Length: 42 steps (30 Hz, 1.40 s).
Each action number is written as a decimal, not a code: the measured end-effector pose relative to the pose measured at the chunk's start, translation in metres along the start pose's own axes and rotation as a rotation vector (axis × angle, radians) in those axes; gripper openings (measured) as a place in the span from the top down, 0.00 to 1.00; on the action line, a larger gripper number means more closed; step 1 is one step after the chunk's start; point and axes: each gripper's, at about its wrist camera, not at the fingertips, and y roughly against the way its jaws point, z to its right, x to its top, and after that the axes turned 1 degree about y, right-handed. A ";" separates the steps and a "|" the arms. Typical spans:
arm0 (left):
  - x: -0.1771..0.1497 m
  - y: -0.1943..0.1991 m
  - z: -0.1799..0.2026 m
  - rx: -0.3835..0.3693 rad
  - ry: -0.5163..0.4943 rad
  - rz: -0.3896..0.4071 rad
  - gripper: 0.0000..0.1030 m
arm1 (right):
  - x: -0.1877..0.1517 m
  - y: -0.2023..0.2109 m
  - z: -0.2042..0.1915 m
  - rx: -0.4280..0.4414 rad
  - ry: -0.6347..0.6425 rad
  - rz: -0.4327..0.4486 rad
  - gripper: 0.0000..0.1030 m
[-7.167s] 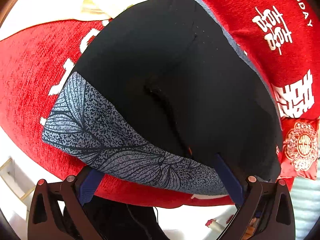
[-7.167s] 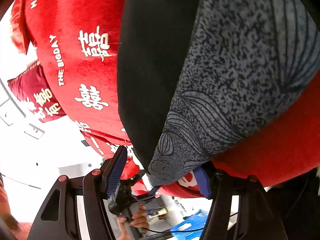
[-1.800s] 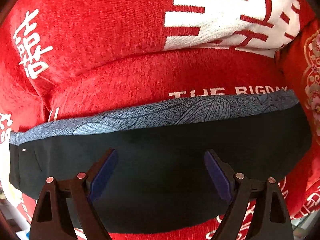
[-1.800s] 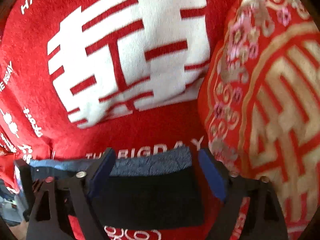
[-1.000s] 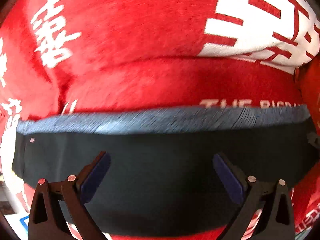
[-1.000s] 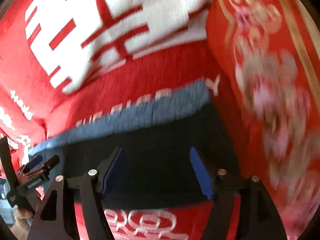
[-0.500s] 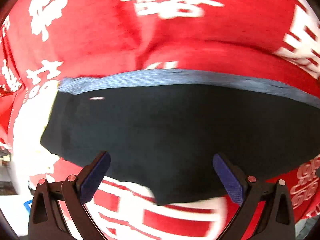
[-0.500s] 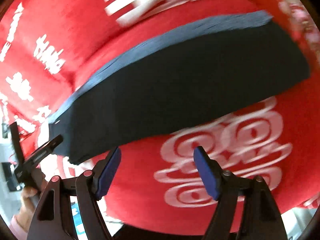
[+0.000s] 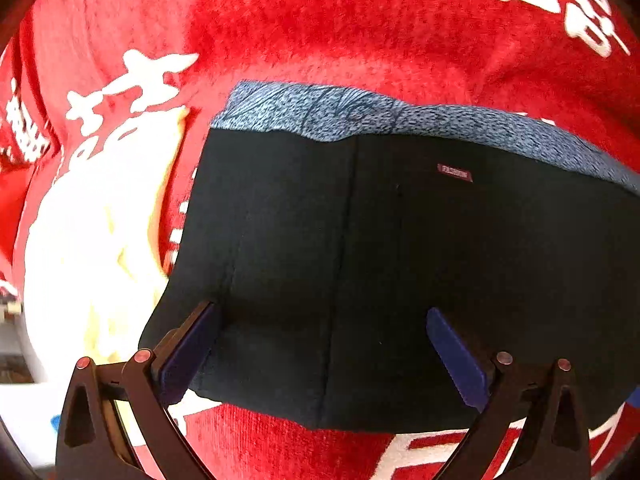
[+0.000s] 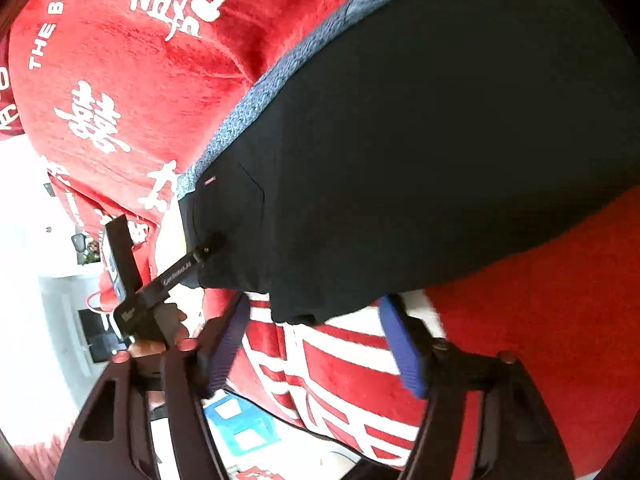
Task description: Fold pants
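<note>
The pants (image 9: 380, 260) are black with a blue-grey patterned band (image 9: 360, 114) along the far edge. They lie folded flat on a red blanket (image 9: 320, 20) with white characters. My left gripper (image 9: 320, 344) is open, its blue pads low over the near left part of the pants. In the right wrist view the pants (image 10: 420, 160) fill the upper right. My right gripper (image 10: 314, 336) is open over the pants' near edge. The left gripper (image 10: 204, 254) shows there with its tips at the pants' left corner.
A white and cream cloth (image 9: 92, 240) lies on the blanket left of the pants. A red cushion with white characters (image 10: 352, 392) sits under my right gripper. A blue box (image 10: 244, 424) and white floor lie beyond the blanket's edge.
Both grippers have drawn back and swung left along the folded pants. The left gripper now hovers low at the pants' left end; the right now sits at the near edge.
</note>
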 end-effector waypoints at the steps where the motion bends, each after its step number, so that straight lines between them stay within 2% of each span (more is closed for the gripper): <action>1: -0.001 -0.001 0.001 -0.002 -0.009 0.006 0.00 | 0.000 -0.002 0.000 0.002 -0.002 -0.003 0.45; 3: -0.001 -0.003 -0.002 -0.029 -0.001 0.006 0.00 | 0.000 -0.002 -0.001 0.000 -0.006 0.001 0.56; 4: 0.000 -0.005 -0.005 -0.040 -0.002 0.006 0.00 | 0.000 0.001 -0.001 0.004 -0.006 0.005 0.57; 8: 0.002 -0.011 -0.015 -0.061 -0.010 0.007 0.00 | -0.004 0.002 0.006 0.029 -0.064 0.011 0.57; 15: 0.005 -0.010 -0.010 -0.057 -0.013 0.006 0.00 | -0.008 0.010 0.004 0.078 -0.085 0.017 0.55; 20: 0.002 -0.006 -0.006 -0.050 -0.010 0.011 0.00 | -0.006 -0.004 0.000 0.087 -0.086 -0.003 0.55; 26: 0.003 -0.006 -0.009 -0.057 -0.013 0.006 0.00 | 0.007 -0.013 0.008 0.103 -0.151 -0.008 0.56; 27: 0.004 -0.006 -0.010 -0.058 -0.014 0.004 0.00 | 0.008 -0.009 0.004 0.090 -0.135 -0.004 0.66; 28: 0.004 -0.006 -0.010 -0.061 -0.015 0.002 0.00 | 0.010 -0.005 -0.002 0.065 -0.099 0.008 0.86; 31: 0.003 -0.007 -0.012 -0.071 -0.023 0.004 0.00 | 0.014 0.007 -0.016 0.006 -0.025 0.040 0.90; 34: 0.002 -0.007 -0.012 -0.073 -0.031 0.013 0.00 | 0.002 -0.002 -0.009 -0.077 -0.024 0.027 0.94; 38: 0.001 -0.007 -0.012 -0.075 -0.045 0.015 0.00 | -0.014 0.000 0.004 -0.083 -0.078 0.010 0.94; 42: 0.010 0.000 -0.006 -0.034 -0.040 -0.026 0.00 | -0.016 0.016 -0.012 -0.183 0.032 -0.033 0.91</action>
